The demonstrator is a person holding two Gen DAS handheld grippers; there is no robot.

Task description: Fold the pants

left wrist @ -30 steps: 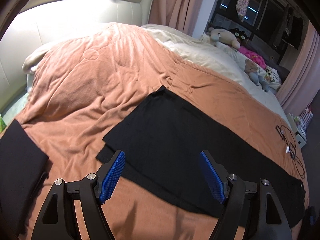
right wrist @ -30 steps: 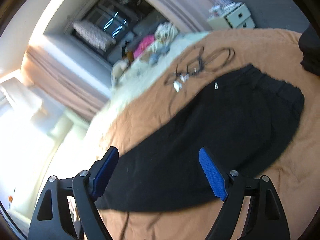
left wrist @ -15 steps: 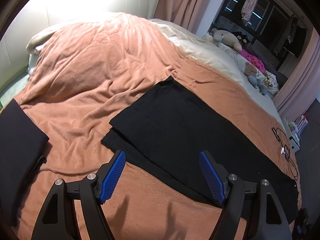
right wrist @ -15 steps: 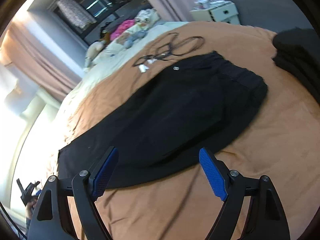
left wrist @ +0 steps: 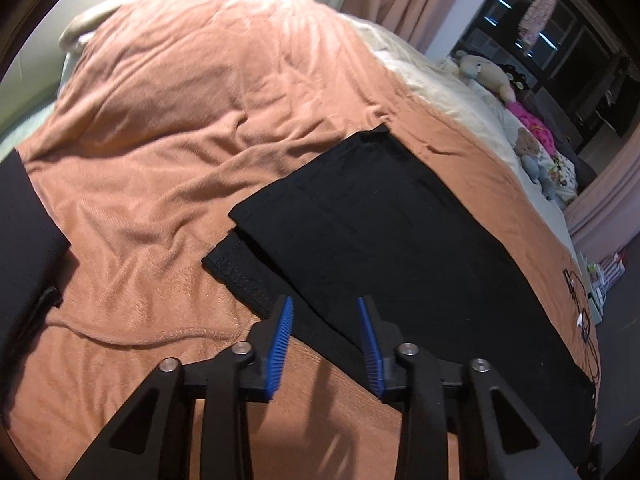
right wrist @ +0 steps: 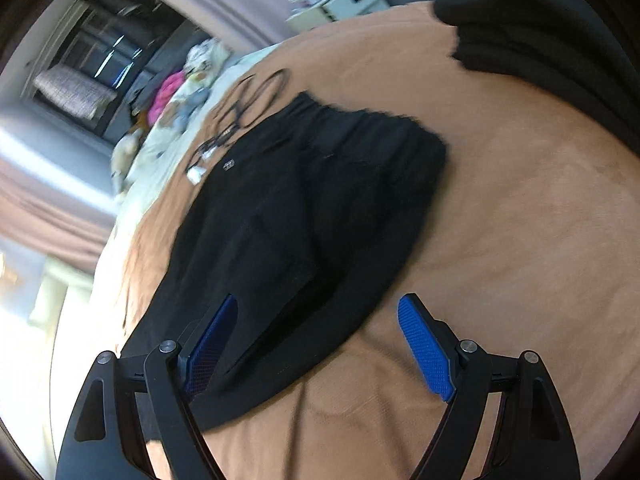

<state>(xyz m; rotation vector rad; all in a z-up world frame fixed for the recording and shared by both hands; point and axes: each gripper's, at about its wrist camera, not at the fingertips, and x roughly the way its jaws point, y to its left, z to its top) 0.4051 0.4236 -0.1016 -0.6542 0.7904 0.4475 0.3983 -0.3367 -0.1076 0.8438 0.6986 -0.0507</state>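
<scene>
A: A bed (left wrist: 168,128) under an orange blanket is seen, with black pants (left wrist: 380,216) laid flat across it.

B: Their long axis runs from the leg hems, just ahead of the left tool (left wrist: 325,344), to the waistband (right wrist: 360,120), farther from the right tool (right wrist: 316,344).

A: One pair is counted, two tools. The left jaws have just been closing, half shut, over the hem edge, nothing pinched; the right stand wide, empty.
</scene>
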